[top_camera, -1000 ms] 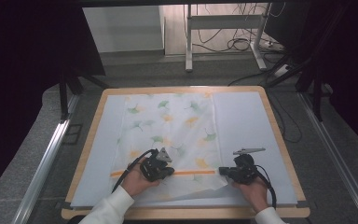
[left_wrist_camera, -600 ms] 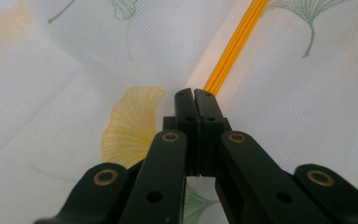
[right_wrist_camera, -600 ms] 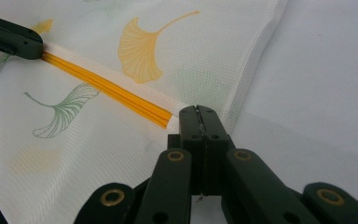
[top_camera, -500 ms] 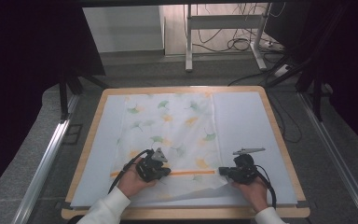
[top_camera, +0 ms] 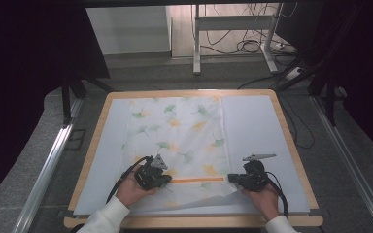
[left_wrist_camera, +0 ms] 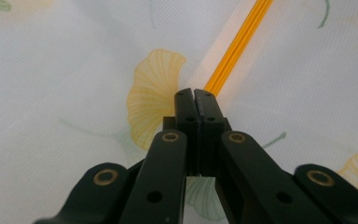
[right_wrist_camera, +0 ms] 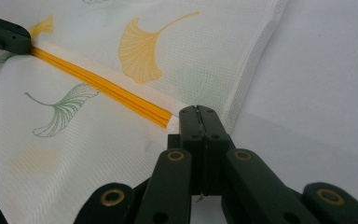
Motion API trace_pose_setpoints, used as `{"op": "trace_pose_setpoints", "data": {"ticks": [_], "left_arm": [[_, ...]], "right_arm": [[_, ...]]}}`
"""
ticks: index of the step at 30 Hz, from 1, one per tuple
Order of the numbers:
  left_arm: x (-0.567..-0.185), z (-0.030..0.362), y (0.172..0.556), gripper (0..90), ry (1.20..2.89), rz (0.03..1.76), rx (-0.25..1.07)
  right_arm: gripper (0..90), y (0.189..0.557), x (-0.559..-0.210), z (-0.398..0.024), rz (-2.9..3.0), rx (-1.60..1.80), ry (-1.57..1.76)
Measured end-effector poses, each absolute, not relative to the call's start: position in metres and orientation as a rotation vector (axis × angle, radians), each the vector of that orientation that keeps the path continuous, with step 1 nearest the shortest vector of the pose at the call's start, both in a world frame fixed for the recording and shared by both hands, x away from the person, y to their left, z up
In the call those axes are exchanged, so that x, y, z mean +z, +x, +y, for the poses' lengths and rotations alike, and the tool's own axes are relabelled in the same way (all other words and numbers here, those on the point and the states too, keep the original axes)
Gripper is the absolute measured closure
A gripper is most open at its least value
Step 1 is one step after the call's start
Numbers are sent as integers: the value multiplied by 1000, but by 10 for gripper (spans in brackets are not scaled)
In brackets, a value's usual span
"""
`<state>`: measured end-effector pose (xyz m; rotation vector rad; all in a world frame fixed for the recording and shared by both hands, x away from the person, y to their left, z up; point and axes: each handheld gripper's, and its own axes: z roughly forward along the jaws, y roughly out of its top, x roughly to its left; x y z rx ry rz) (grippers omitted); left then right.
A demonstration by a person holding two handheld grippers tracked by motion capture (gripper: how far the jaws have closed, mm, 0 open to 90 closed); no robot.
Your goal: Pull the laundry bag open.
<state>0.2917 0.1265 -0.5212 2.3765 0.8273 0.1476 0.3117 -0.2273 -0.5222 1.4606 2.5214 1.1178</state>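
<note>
From the high view, you have the left gripper (top_camera: 162, 180) and the right gripper (top_camera: 233, 178) set at the two ends of the orange zipper (top_camera: 197, 179) that runs across the near part of the mesh bag (top_camera: 177, 141), a white one printed with ginkgo leaves, lying flat on a pale sheet (top_camera: 255, 131) over the wooden-rimmed table (top_camera: 284, 127). My reading is that the work on the zipper is at its start: the bag lies spread out, its near edge a little lifted and creased, and whether the zipper is to be opened or is already done up I cannot tell from here. Around the table you have grey floor, a metal rail (top_camera: 48, 167) on the left, a desk frame (top_camera: 233, 29) and cables beyond, and dark screens at both sides. In the left gripper view, your jaws stand pressed together with the tips resting at the zipper's end (left_wrist_camera: 235, 46), just beside a yellow leaf (left_wrist_camera: 151, 100); no fabric shows between them, so I take it as closed on nothing. In the right gripper view, your jaws are likewise closed, tips touching the near end of the zipper (right_wrist_camera: 107, 91) close to the bag's side seam, with the other gripper (right_wrist_camera: 2, 32) at the far end. Everything that counts, pinching a pull or the cloth, seems left to do.
</note>
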Motion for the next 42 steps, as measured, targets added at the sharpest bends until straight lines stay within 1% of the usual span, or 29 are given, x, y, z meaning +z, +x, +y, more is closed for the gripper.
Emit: {"op": "trace_pose_setpoints", "data": {"ticks": [18,42], "left_arm": [[-523,162,285,900,2348,900,154],[-526,195,278,900,2306,993,168]], "right_arm": [[893,312,-522,-228,2520,1120,1460],[893,312,-522,-228,2522,1117,1458]]}}
